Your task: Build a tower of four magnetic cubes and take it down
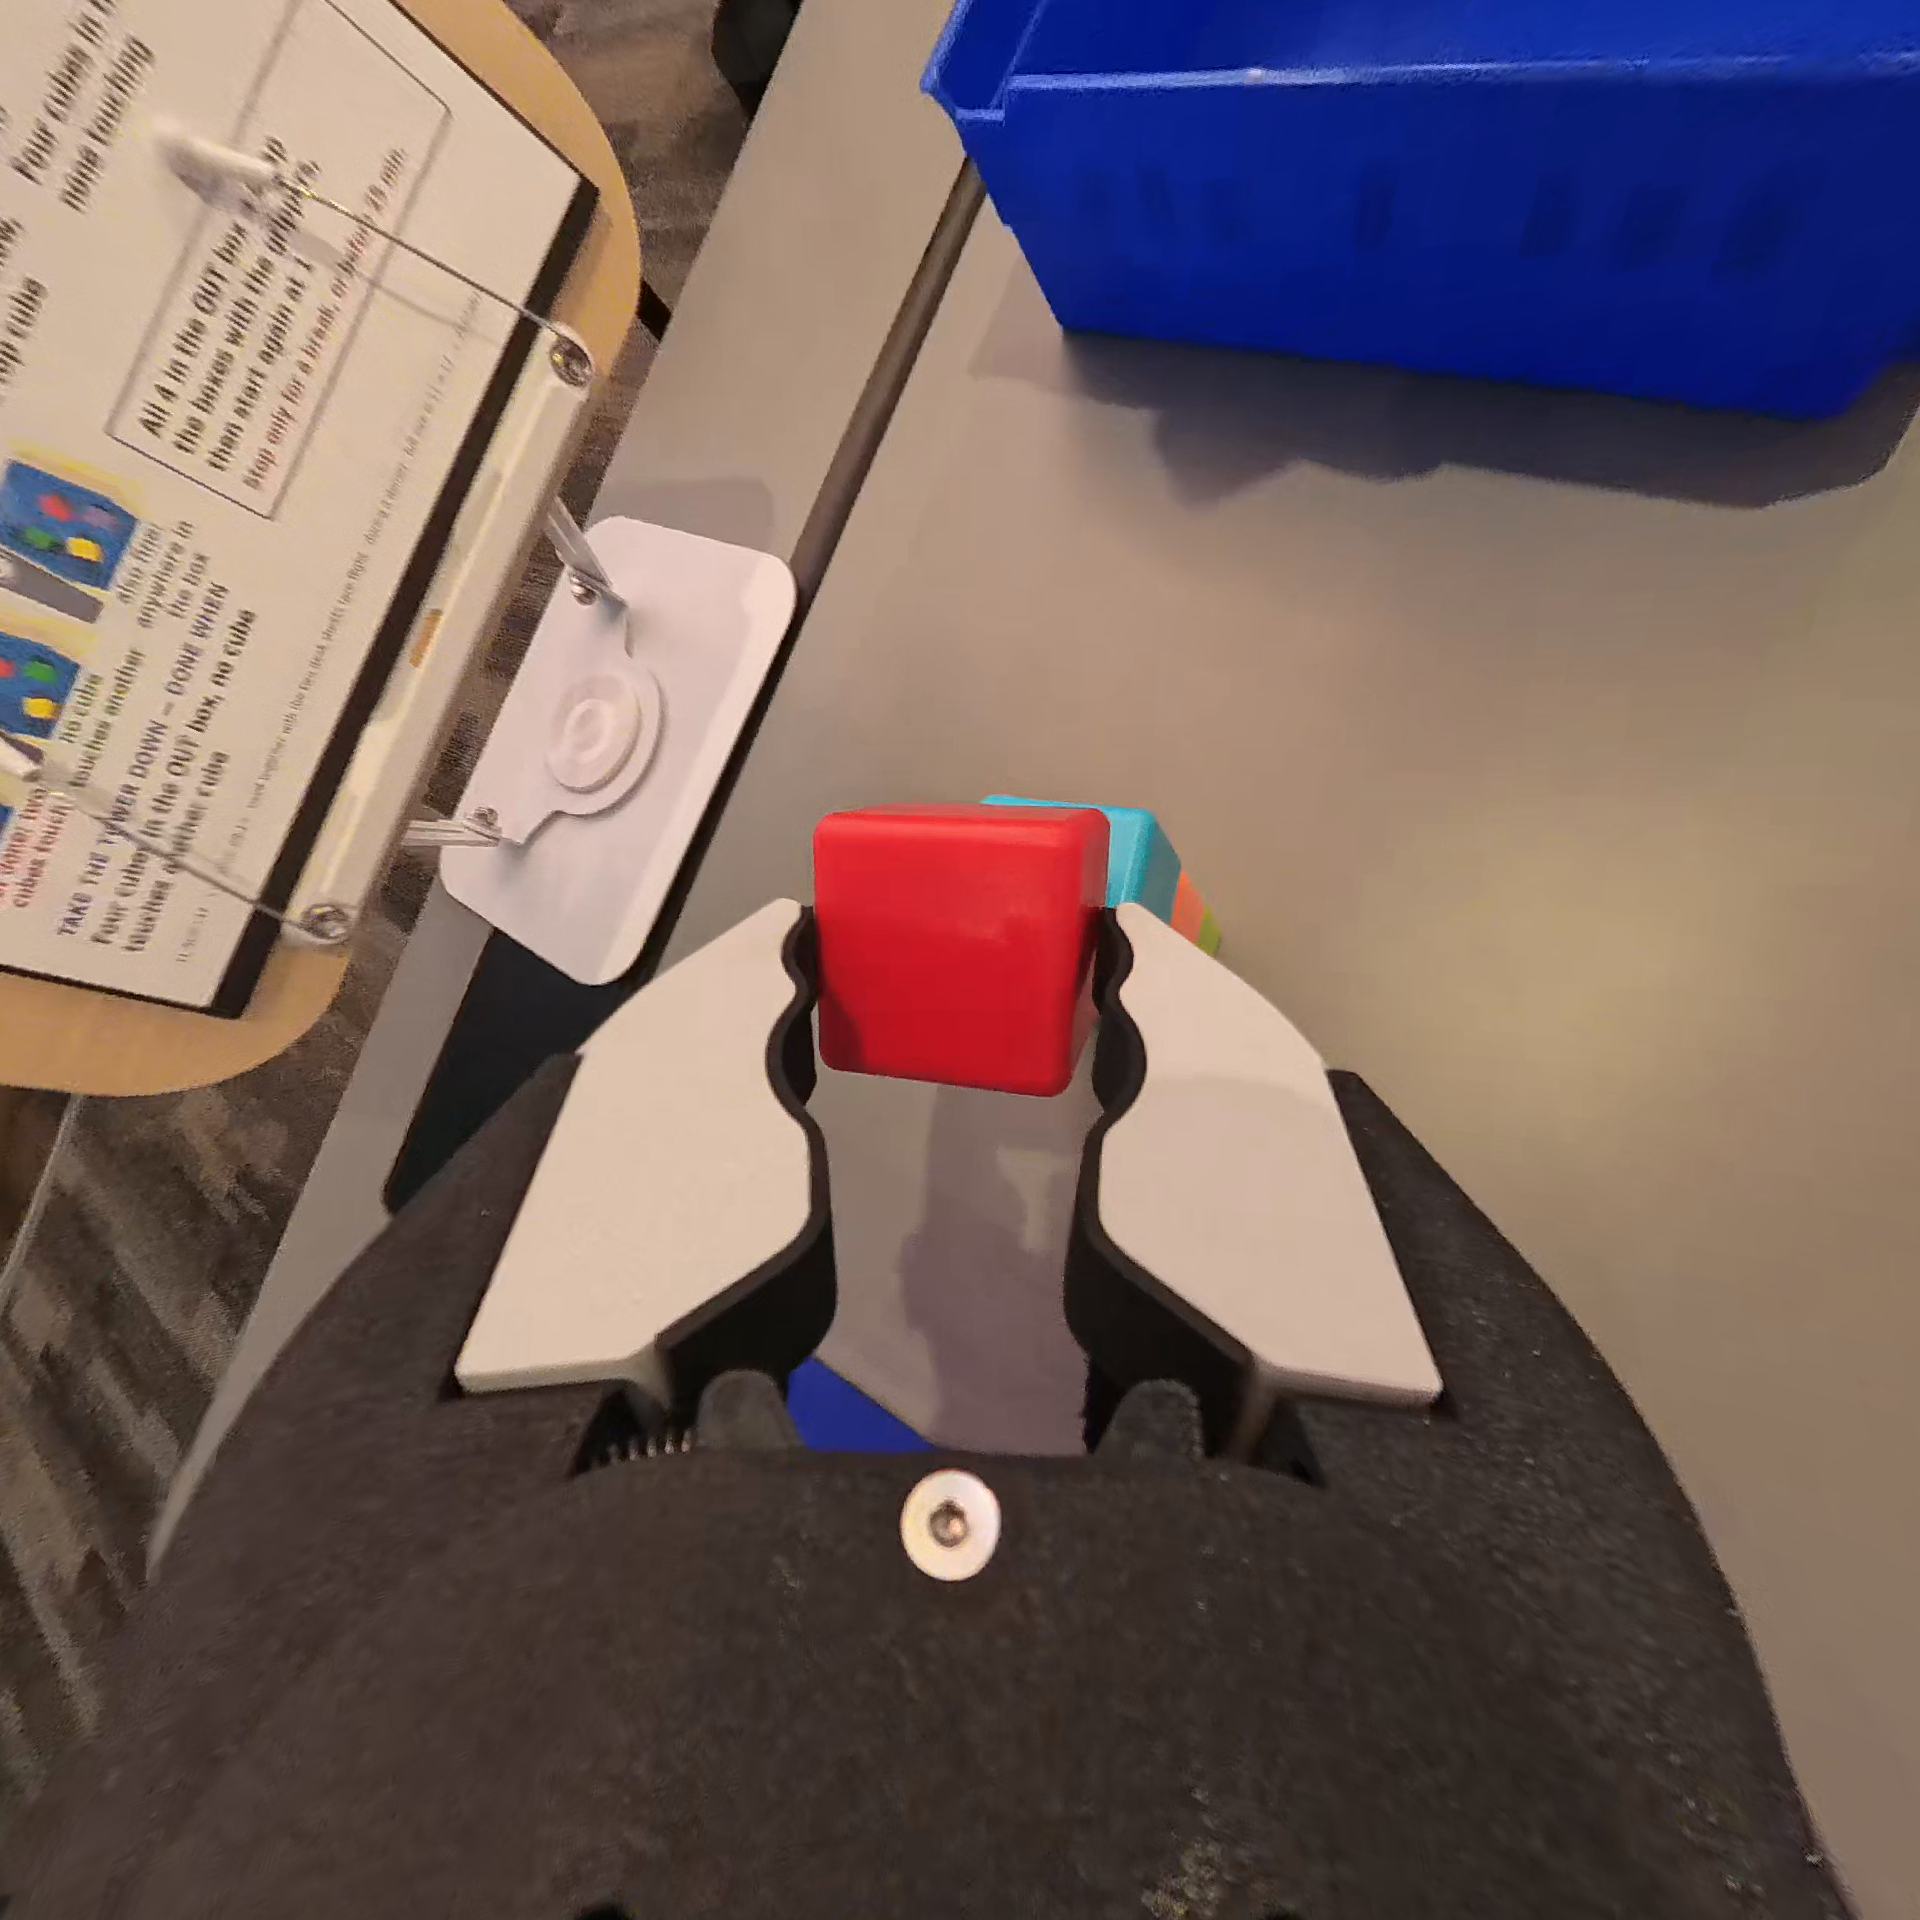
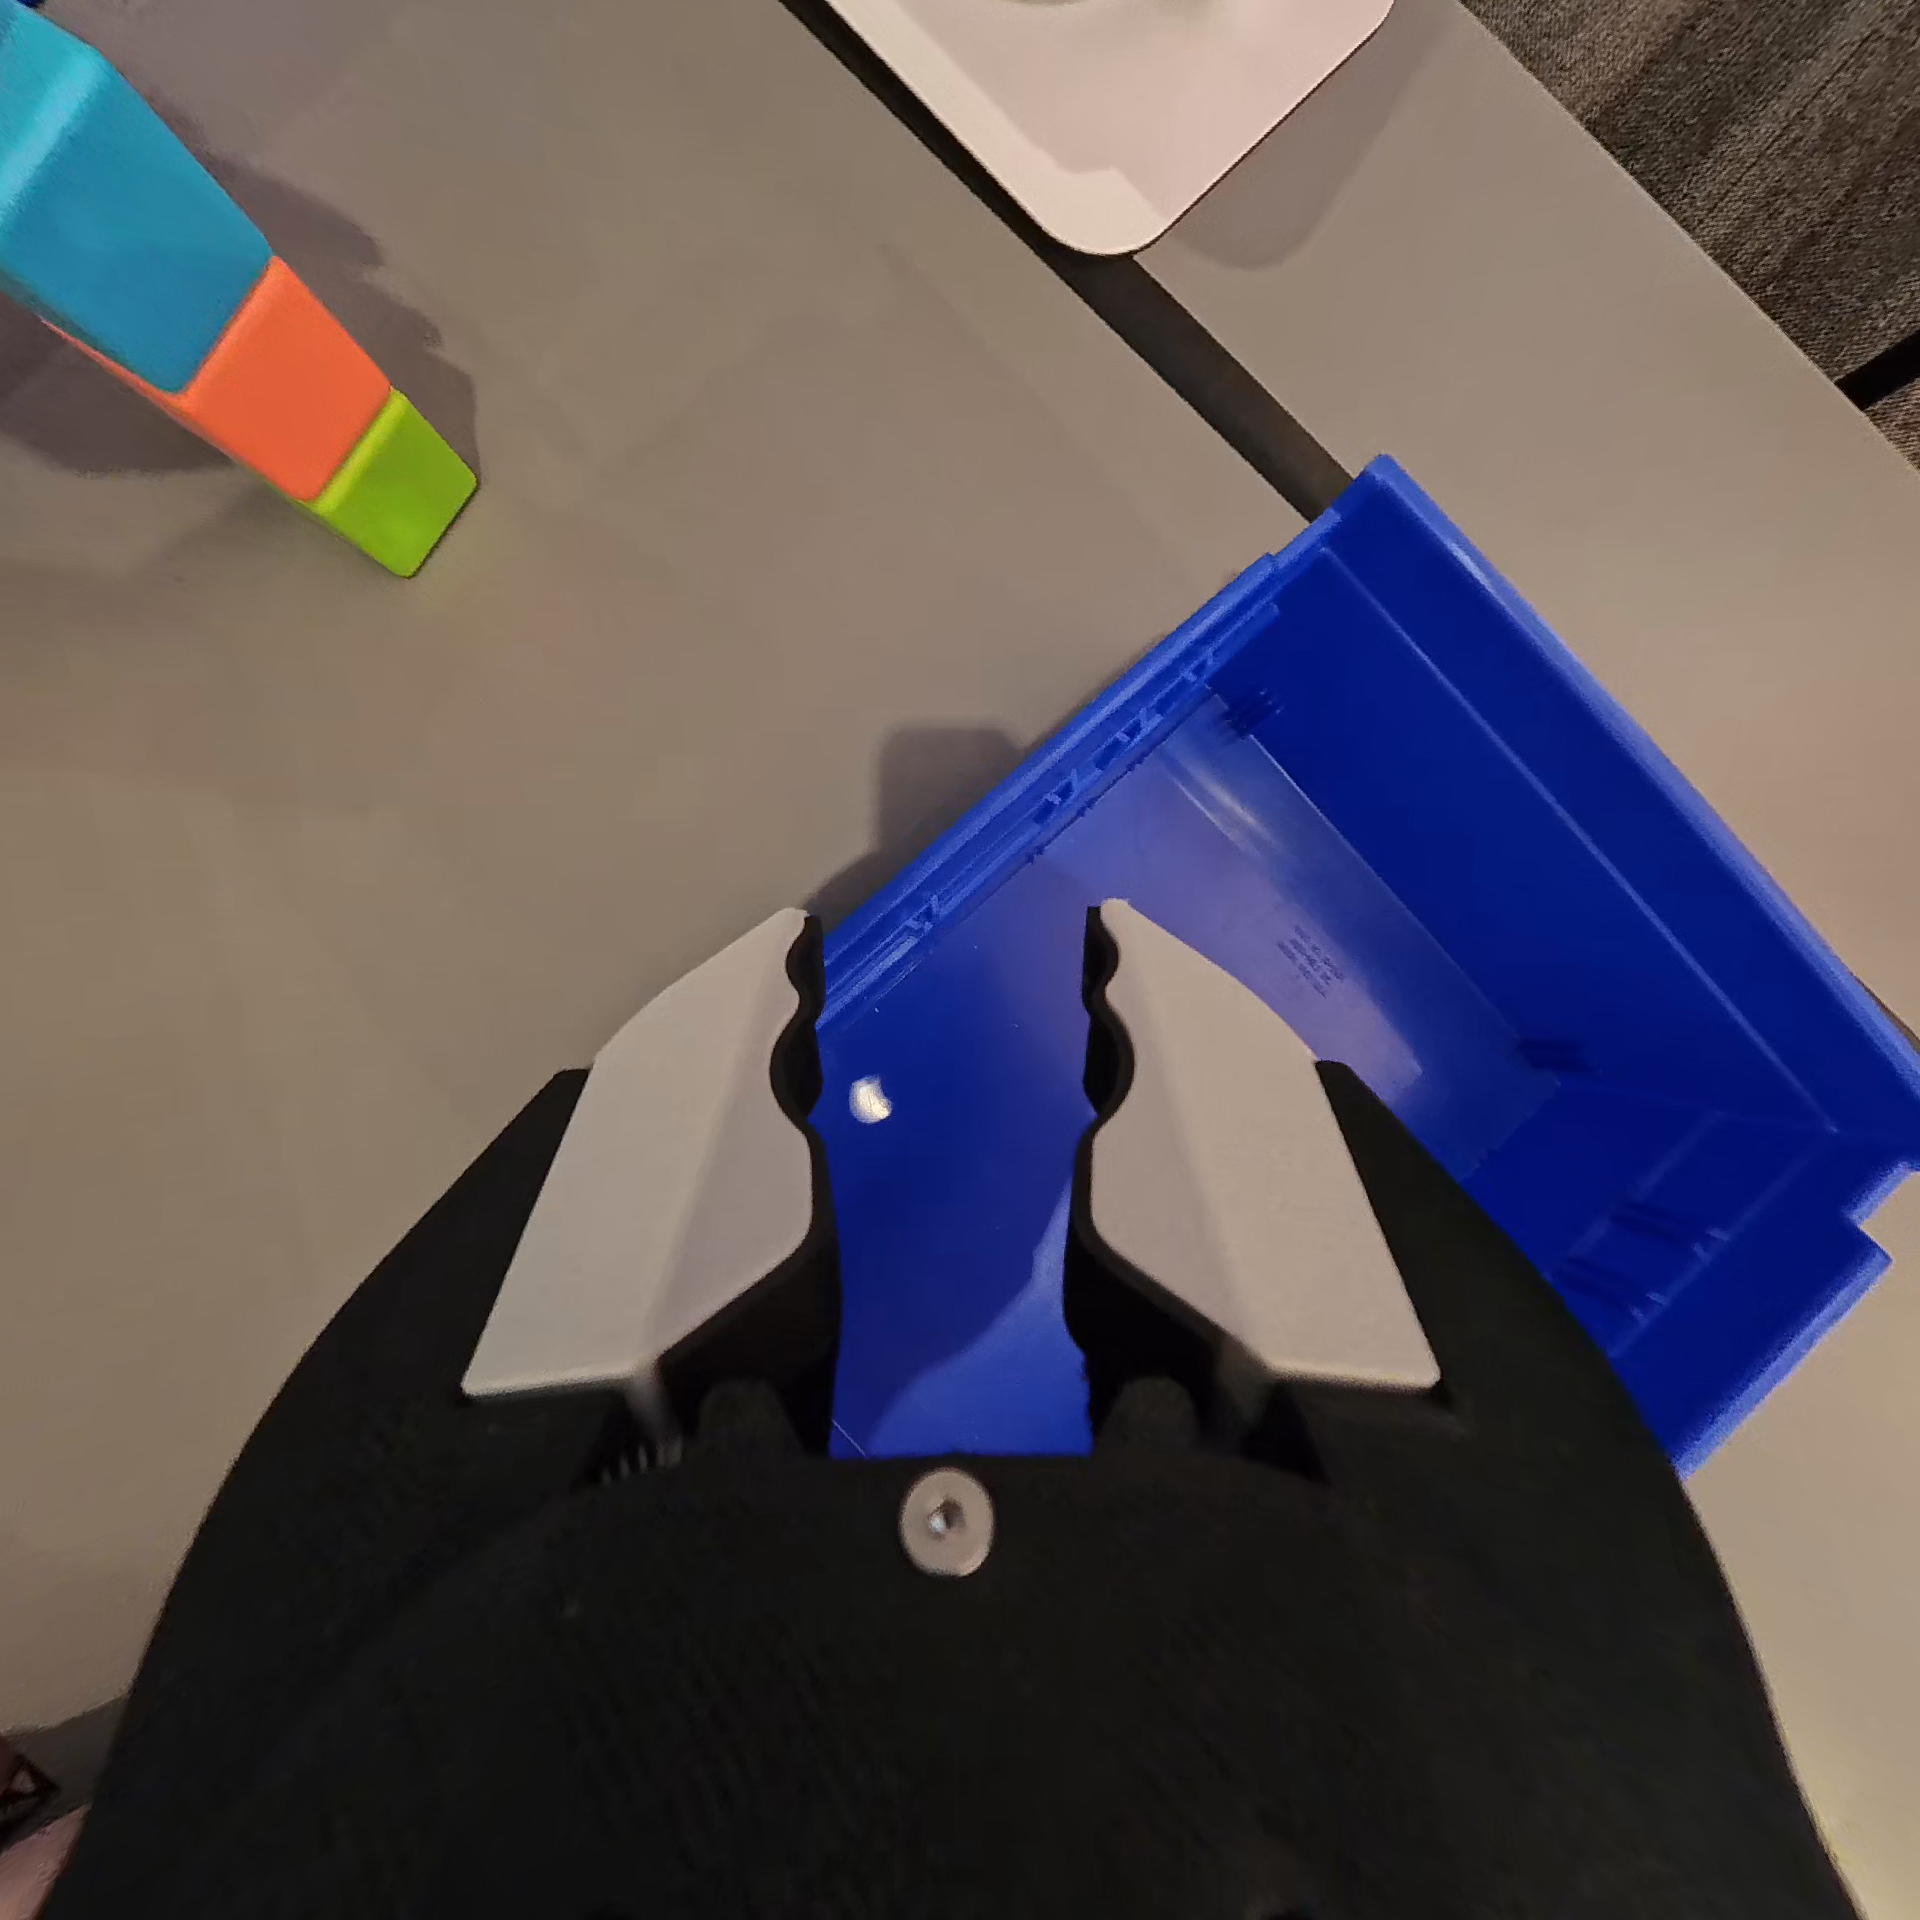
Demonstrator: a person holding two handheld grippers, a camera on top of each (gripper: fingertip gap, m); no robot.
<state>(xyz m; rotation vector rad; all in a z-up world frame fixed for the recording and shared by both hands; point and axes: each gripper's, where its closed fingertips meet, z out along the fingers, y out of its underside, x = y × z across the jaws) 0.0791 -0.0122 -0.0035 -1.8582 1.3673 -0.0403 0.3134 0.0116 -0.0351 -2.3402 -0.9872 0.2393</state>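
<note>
We held the red cube (image 1: 951, 951) in the left gripper (image 1: 951, 935), its two grey fingers (image 1: 675, 1122) pressed against opposite side faces near the tips, so the jaws stood closed on it at roughly one cube's width. The grip sat on the sides, as we judged it, to leave the cube's underside free to meet the stack below. That stack showed just behind and beneath the red cube in the left wrist view: a teal cube (image 2: 114, 218) on top, an orange cube (image 2: 291, 379) under it, and a green cube (image 2: 400, 488) on the grey table (image 2: 727, 520). Whether the red cube already touched the teal one we could not tell, since it hid the joint (and whether we were adding it or lifting it off, the frames did not say).

The right gripper (image 2: 951, 920) carried nothing. Its fingers stood apart with an empty gap between them, hovering over the near end of a blue bin (image 2: 1558, 831), which looked empty in the part we could see. We kept it well apart from the stack, likely to stay clear of the tower. A second blue bin (image 1: 1455, 208) sat farther back on the table, and a printed instruction sheet (image 1: 260, 468) stood on a white stand (image 1: 665, 727) at the table's edge.
</note>
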